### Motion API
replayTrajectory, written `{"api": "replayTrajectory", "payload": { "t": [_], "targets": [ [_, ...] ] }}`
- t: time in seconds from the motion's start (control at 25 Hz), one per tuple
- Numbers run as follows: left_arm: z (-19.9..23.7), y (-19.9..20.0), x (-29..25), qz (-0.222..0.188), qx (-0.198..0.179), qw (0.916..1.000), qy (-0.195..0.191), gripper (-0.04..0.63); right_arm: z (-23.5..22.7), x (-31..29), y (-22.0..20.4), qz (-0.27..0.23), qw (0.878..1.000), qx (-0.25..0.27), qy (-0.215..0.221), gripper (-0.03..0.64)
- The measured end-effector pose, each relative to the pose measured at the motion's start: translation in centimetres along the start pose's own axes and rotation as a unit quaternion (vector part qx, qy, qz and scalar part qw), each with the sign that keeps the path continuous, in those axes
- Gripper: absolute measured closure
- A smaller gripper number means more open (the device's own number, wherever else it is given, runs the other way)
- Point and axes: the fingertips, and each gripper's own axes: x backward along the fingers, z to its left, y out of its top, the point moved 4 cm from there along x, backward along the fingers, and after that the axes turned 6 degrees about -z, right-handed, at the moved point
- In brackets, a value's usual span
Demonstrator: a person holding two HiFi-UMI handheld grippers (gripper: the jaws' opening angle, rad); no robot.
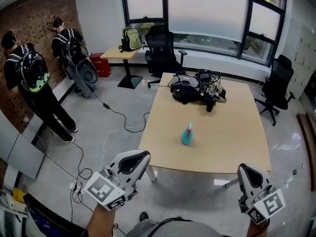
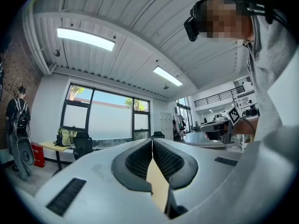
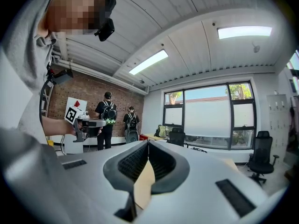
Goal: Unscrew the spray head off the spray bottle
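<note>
Item 1: small teal plastic spray bottle [image 1: 186, 136] with a pink spray head [image 1: 190, 126] on top. It stands near the middle of the square light-wood table [image 1: 237, 132], alone on bare tabletop, and nothing touches it.

Item 2: left gripper [image 1: 142, 157], white with dark ribbed pads and a square-marker cube. It is held low over the grey floor, short of the table's near edge. Its jaws are pressed together with nothing between them.

Item 3: right gripper [image 1: 245, 170], of the same build, also short of the near edge and well apart from the bottle. Its jaws are closed tip to tip and empty.

Item 4: black device with tangled cables [image 1: 196, 88], at the far side of the table.

Item 5: two black office chairs, one beyond the table [image 1: 162, 51] and one to its right [image 1: 279, 83].

Item 6: two people wearing backpacks [image 1: 29, 80], standing by the red brick wall [image 1: 37, 21] at left.
</note>
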Motion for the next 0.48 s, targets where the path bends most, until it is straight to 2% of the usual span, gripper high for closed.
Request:
{"api": "replayTrajectory", "payload": {
  "t": [0.2, 0.48],
  "targets": [
    [-0.8, -2.1, -3.7, 0.025, 0.018, 0.9994, -0.015, 0.588, -3.1, -0.6, -1.2, 0.006, 1.0, -0.011, 0.005, 0.609],
    [3.1, -9.4, -8.7, 0.075, 0.093, 0.9905, -0.068, 0.579, -5.1, -6.7, -5.2, 0.04, 0.998, -0.04, 0.031, 0.603]
  ]
}}
